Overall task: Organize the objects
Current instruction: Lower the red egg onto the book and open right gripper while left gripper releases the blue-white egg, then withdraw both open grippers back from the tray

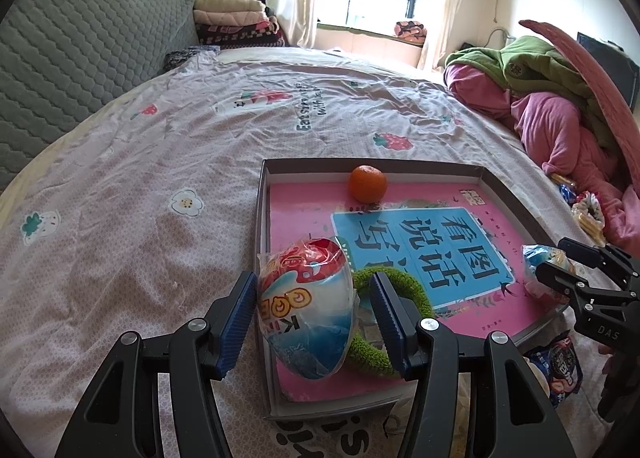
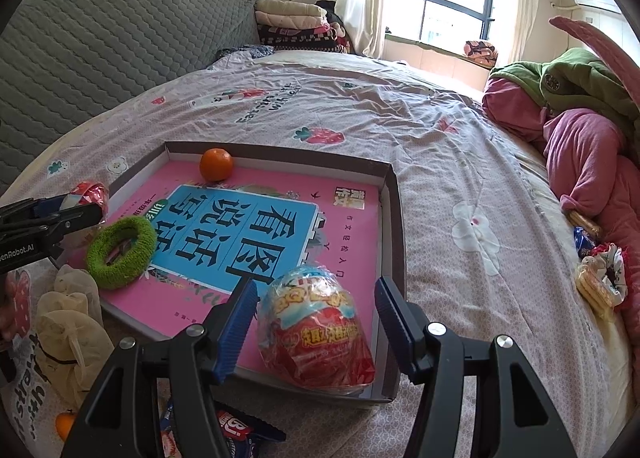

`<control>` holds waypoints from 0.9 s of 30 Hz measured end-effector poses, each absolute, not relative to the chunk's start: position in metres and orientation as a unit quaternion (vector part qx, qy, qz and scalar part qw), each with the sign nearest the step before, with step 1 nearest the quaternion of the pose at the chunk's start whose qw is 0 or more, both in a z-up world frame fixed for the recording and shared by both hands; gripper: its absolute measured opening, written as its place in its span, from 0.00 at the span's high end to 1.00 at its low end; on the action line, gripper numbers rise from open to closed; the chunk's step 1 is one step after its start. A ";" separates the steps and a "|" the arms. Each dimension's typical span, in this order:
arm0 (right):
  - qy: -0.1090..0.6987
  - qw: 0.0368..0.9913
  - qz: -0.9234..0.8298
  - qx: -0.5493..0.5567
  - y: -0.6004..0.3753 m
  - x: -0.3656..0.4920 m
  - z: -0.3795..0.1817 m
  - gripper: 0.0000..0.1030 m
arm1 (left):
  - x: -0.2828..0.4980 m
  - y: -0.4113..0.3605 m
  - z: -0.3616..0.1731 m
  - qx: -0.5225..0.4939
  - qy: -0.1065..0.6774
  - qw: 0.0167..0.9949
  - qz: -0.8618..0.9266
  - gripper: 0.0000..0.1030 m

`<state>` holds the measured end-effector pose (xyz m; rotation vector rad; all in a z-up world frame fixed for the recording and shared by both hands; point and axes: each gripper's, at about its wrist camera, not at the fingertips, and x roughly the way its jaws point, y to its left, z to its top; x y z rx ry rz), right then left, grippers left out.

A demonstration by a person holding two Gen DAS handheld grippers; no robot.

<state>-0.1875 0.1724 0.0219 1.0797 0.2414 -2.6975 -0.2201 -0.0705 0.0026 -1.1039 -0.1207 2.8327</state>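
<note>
A shallow grey box [image 1: 262,194] [image 2: 394,218] lies on the bed with a pink and blue book as its floor. In it sit an orange [image 1: 367,184] [image 2: 216,165] at the far edge and a green knitted ring [image 1: 404,286] [image 2: 120,252]. My left gripper [image 1: 314,318] is open around a red and white egg-shaped snack pack [image 1: 308,310] that rests at the box's near left edge. My right gripper [image 2: 316,328] is open around a second snack pack [image 2: 316,330] [image 1: 540,262] standing in the box's near right corner.
The bed sheet [image 1: 140,198] stretches wide to the left and far side. A pink and green bedding heap [image 1: 560,110] [image 2: 580,138] lies on the right. Snack packets [image 2: 596,278] lie by it. A dark cookie packet [image 1: 560,370] [image 2: 236,434], a mesh bag [image 2: 68,338] and a small orange [image 2: 64,424] lie near the box.
</note>
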 end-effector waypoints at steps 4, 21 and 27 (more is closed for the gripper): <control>0.084 0.114 -0.920 0.365 0.172 -0.186 0.023 0.41 | -0.219 -0.070 0.004 -0.362 -0.038 0.049 0.930 0.42; 0.077 0.115 -0.925 0.355 0.176 -0.184 0.029 0.41 | -0.214 -0.075 0.016 -0.345 -0.046 0.046 0.937 0.42; 0.073 0.116 -0.927 0.349 0.178 -0.182 0.033 0.41 | -0.211 -0.075 0.021 -0.338 -0.047 0.046 0.939 0.42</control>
